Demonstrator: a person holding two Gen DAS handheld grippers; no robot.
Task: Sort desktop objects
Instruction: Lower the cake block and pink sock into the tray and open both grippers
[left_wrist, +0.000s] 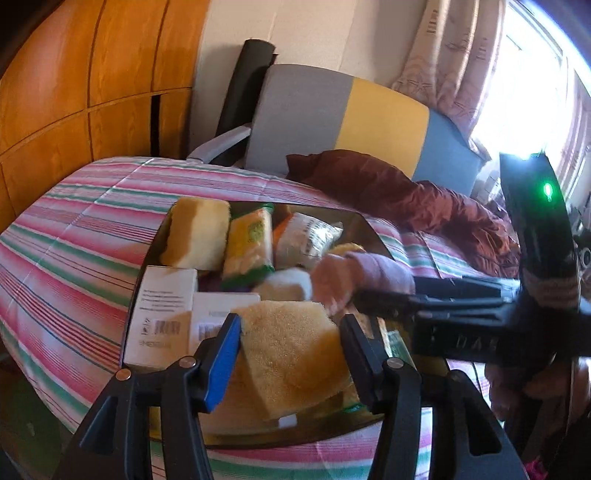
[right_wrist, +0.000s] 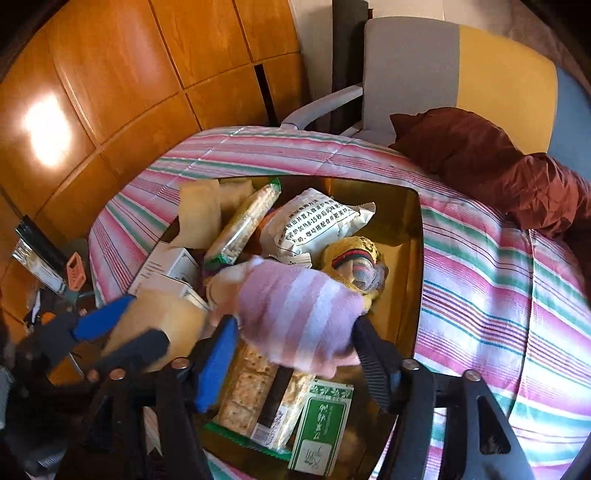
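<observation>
Left wrist view: left gripper (left_wrist: 290, 354) pinches sponge (left_wrist: 291, 350) above tray (left_wrist: 373, 232), seemingly lifting it clear; right gripper (right_wrist: 291, 354) pinches pink striped sock (right_wrist: 295, 317) for sorting.

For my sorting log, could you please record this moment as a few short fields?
surface: striped blanket
container: brown tray piled with packets and boxes
left gripper: shut on yellow sponge
right gripper: shut on pink striped sock
other items: white printed packet, green box
background: red cloth
</observation>
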